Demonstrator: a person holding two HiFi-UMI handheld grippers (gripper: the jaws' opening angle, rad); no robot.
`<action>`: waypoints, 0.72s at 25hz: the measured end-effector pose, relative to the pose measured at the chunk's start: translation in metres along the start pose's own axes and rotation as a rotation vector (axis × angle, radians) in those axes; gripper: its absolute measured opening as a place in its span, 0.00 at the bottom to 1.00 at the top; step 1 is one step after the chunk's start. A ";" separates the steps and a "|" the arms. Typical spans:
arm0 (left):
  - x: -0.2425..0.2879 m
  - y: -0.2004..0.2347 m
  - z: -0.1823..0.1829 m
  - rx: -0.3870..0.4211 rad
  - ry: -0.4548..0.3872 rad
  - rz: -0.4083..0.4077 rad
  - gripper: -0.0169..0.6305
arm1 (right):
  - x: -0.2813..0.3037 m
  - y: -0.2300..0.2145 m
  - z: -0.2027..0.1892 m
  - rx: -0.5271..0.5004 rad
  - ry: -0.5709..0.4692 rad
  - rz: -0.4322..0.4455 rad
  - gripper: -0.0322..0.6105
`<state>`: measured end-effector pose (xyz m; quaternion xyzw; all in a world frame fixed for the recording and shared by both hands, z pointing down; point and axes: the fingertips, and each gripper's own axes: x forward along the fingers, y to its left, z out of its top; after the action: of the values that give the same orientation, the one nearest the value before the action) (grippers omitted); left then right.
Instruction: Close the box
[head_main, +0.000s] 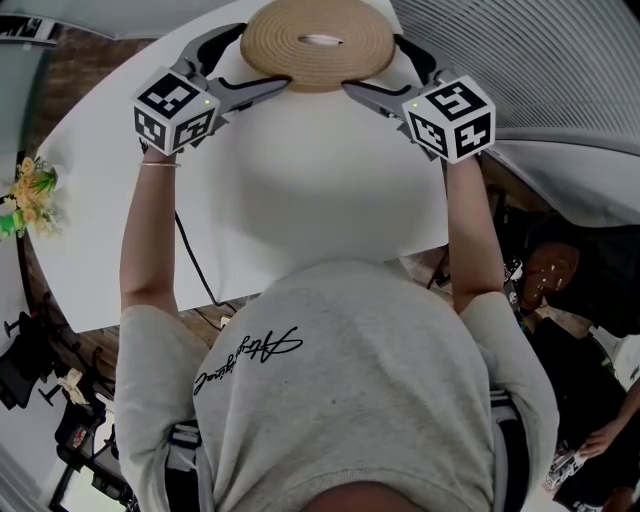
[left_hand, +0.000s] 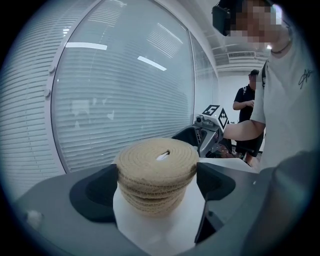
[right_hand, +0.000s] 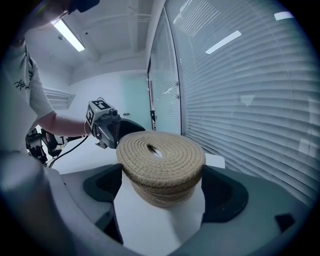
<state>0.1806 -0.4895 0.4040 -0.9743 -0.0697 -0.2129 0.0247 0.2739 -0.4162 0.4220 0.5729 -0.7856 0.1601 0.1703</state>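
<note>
Left tool is clenched on the lid: one jaw touches the woven rim on each side. Right tool grips the same lid from the opposite side, its jaws also pressed to the rim. Between the jaws of each, the lid sits flat on the box, overhanging its narrower rope wall all round. A slit-like hole marks the lid's middle.

Under both tools lies the white tabletop. Its far edge runs just beyond the box, close to a wall of window blinds, so there is little room there. Behind the tools, toward the person, the surface is bare and wide as far as its near edge. Left of the left tool the edge curves, with a bunch of flowers well apart past it.

Count: two tools, one box, one lid, one hole.
</note>
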 end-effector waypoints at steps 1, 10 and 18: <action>0.000 0.000 -0.001 -0.010 -0.001 -0.002 0.77 | 0.000 0.000 0.001 -0.002 0.002 0.001 0.82; 0.002 0.002 -0.008 -0.080 -0.021 -0.013 0.77 | 0.004 0.002 -0.001 -0.015 0.028 0.002 0.82; 0.003 0.000 -0.010 -0.101 -0.082 0.009 0.77 | 0.015 -0.007 -0.035 -0.315 0.235 -0.192 0.77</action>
<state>0.1791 -0.4897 0.4142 -0.9825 -0.0556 -0.1758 -0.0266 0.2795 -0.4153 0.4601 0.5889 -0.7175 0.0842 0.3624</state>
